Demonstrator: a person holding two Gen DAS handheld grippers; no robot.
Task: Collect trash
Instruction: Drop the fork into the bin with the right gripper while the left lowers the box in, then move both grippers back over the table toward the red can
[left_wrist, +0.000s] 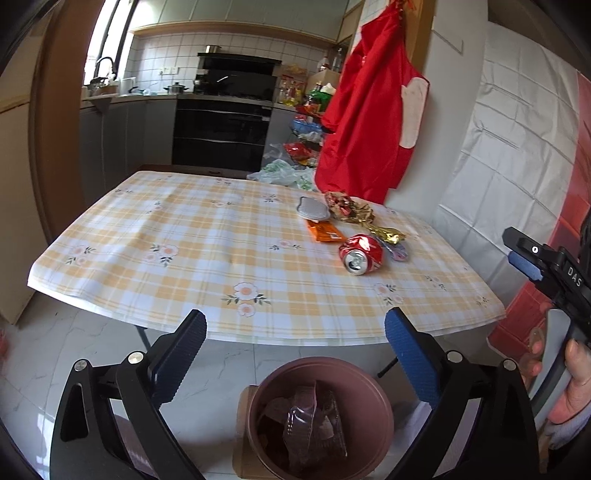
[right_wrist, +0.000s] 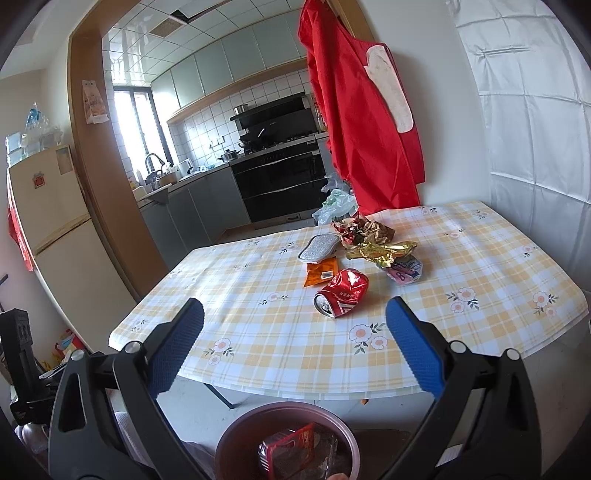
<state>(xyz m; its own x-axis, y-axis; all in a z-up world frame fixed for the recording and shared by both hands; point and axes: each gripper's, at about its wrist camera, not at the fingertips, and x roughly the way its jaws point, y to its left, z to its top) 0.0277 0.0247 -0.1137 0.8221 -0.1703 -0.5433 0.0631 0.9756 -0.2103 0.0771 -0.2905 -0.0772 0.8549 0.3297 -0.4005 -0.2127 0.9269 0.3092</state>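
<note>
Left wrist view shows the left gripper (left_wrist: 295, 354) released, its fingers spread wide and holding nothing, above a pink bin (left_wrist: 319, 417) on the floor at the near edge of the table (left_wrist: 166, 236). The bin already has some wrappers in it. The right gripper (right_wrist: 294, 345) is likewise spread and empty, facing the table.

The remaining trash sits toward the far right of the table: a crushed red can (right_wrist: 341, 293) lies nearest, with an orange packet (right_wrist: 320, 271), a grey pad (right_wrist: 319, 246) and crumpled gold wrappers (right_wrist: 373, 240) behind it. The step in hand looks like a reach for the next piece. The can seems the likely pick, needing the right gripper to move forward, straddle it and close.
</note>
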